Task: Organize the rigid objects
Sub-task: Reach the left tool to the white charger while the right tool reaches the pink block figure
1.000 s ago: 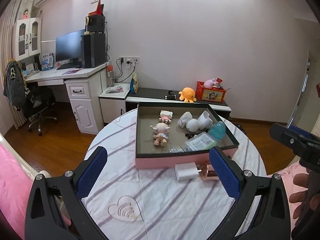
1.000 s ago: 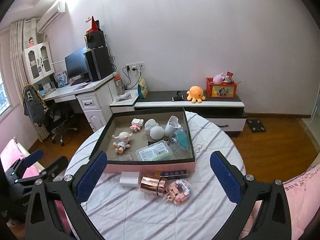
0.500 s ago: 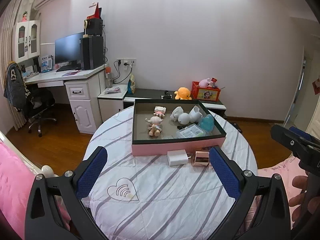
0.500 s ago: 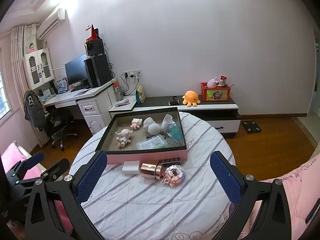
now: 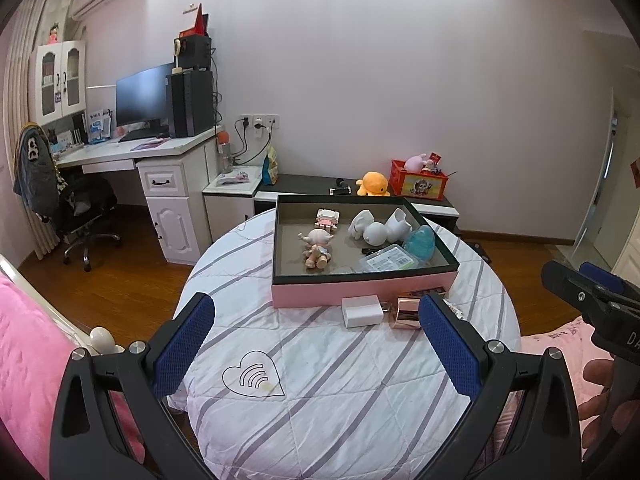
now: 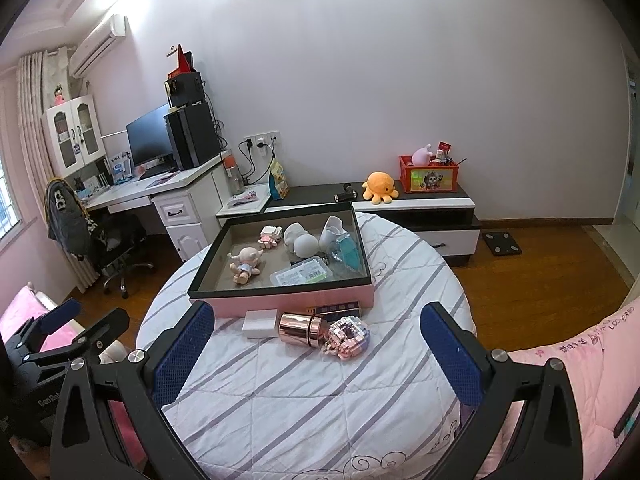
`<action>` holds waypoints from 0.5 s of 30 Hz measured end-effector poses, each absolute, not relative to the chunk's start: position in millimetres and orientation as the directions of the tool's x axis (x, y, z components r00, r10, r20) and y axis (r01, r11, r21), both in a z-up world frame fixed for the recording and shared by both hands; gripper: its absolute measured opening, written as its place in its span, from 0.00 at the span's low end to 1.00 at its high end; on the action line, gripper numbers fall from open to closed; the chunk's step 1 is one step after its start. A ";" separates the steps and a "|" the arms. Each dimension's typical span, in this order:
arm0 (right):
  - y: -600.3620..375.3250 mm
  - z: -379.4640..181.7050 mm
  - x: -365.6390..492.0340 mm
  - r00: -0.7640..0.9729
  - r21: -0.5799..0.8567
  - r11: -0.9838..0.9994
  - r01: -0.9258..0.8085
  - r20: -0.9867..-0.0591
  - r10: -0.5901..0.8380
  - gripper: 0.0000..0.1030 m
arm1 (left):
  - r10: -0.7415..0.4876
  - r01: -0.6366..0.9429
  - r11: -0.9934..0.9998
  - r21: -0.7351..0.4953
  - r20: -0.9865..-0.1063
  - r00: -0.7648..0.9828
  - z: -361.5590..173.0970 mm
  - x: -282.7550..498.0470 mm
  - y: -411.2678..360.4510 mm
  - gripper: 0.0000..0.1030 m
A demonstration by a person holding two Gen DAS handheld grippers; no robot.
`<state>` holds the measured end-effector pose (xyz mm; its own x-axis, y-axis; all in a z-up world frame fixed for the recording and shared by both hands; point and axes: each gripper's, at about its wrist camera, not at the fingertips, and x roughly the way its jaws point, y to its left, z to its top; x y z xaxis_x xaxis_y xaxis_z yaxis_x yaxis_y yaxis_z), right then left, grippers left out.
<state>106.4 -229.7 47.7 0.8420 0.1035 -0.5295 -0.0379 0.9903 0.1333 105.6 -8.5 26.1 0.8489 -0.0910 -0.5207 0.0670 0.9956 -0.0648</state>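
Note:
A pink box (image 5: 360,294) (image 6: 288,300) with a dark rim sits on the round striped table (image 5: 320,380) (image 6: 320,400). Inside lie a small doll (image 5: 316,246) (image 6: 245,264), white figurines (image 5: 376,228) (image 6: 300,240), a clear plastic case (image 5: 386,258) (image 6: 302,274) and a teal item (image 5: 419,242) (image 6: 346,254). In front of the box lie a white charger block (image 5: 361,311) (image 6: 260,323), a rose-gold cylinder (image 5: 406,314) (image 6: 301,328) and a pink brick model (image 6: 347,338). My left gripper (image 5: 316,354) and right gripper (image 6: 316,354) hang open above the near table, holding nothing.
A white desk (image 5: 140,156) with monitor and an office chair (image 5: 84,208) stand at the left. A low cabinet (image 6: 420,208) with an orange plush (image 6: 380,187) and red crate (image 6: 430,174) runs along the back wall. Pink bedding (image 5: 28,360) (image 6: 580,380) flanks the table.
Both grippers have pulled back and risen from the table, so the box and loose items look smaller and farther. Both stay open; nothing on the table moved.

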 end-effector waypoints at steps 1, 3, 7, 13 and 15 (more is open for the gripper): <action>-229.8 47.4 107.1 0.841 0.132 0.991 -0.037 -0.531 0.102 1.00 | -0.090 0.067 0.996 -0.063 -0.521 0.849 26.0 105.6 -8.4 1.00; -230.4 46.6 108.0 0.839 0.132 0.991 -0.034 -0.535 0.100 1.00 | -0.091 0.067 0.996 -0.065 -0.521 0.848 26.4 105.2 -8.3 1.00; -232.8 44.0 111.3 0.835 0.132 0.991 -0.025 -0.542 0.093 1.00 | -0.091 0.067 0.996 -0.064 -0.529 0.844 20.7 108.1 -7.4 1.00; -237.8 33.0 121.9 0.817 0.125 0.992 -0.011 -0.571 0.081 1.00 | -0.093 0.066 0.995 -0.068 -0.560 0.824 4.4 119.4 -8.2 1.00; -239.8 24.8 128.5 0.803 0.119 0.993 -0.002 -0.591 0.072 1.00 | -0.093 0.066 0.996 -0.067 -0.573 0.815 -2.2 124.7 -9.9 1.00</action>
